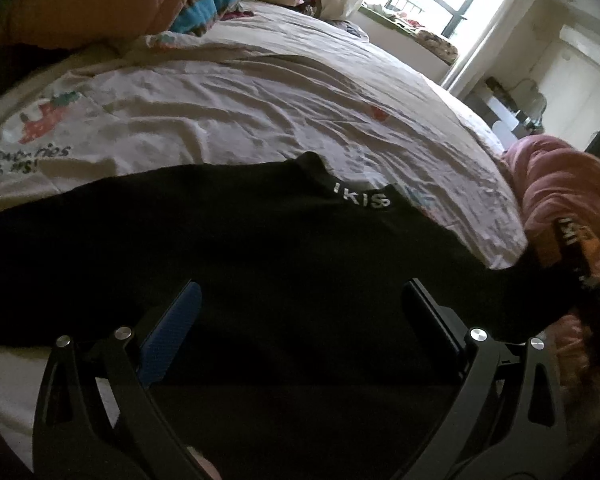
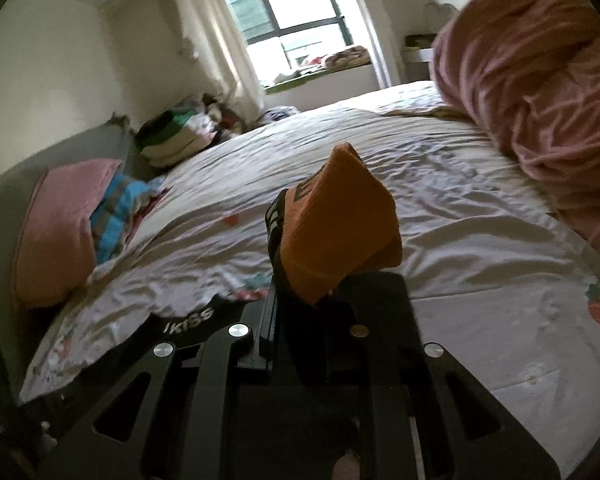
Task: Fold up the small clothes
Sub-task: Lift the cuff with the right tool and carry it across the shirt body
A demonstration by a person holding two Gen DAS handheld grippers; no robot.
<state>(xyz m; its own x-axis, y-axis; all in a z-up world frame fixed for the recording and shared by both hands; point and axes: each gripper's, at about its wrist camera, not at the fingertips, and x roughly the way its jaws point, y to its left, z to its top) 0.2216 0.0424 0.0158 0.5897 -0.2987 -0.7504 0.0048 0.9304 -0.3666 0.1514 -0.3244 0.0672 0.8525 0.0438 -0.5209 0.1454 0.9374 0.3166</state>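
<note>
Left wrist cam: we saw our left gripper (image 1: pixel 300 300) w/ its two fingers spread wide apart. One finger had a blue pad (image 1: pixel 172 336); the other pad was black. Nothing was pinched between them. Under and between the fingers lay a black garment (image 1: pixel 228 232), spread out flat on the bed sheet (image 1: pixel 240 112). It had white letters at its neck band (image 1: pixel 364 196). Its far right end went off toward the side of the bed, where we saw an orange bit w/ a black lettered band, near a pink blanket (image 1: pixel 560 176).

Right wrist cam: our right gripper (image 2: pixel 332 288) had its fingers squeezed together on an orange knit cuff (image 2: pixel 340 224). A black band w/ white letters (image 2: pixel 274 216) ran beside the cuff, also stuck in the pinch. The cuff stood up above the fingers, lifted off the sheet (image 2: pixel 460 240). We couldn't tell for sure if cuff & black garment were one piece, but black cloth w/ white letters (image 2: pixel 188 318) lay on the sheet just left of the gripper.

Other stuff: a pink pillow (image 2: pixel 60 232) and a blue striped blanket (image 2: pixel 116 212) sat at the head of the bed. A pile of folded bedding (image 2: pixel 176 136) was past them. A big pink blanket (image 2: pixel 540 92) was bunched on the right. A bright window (image 2: pixel 288 20) was at the far end of the room.
</note>
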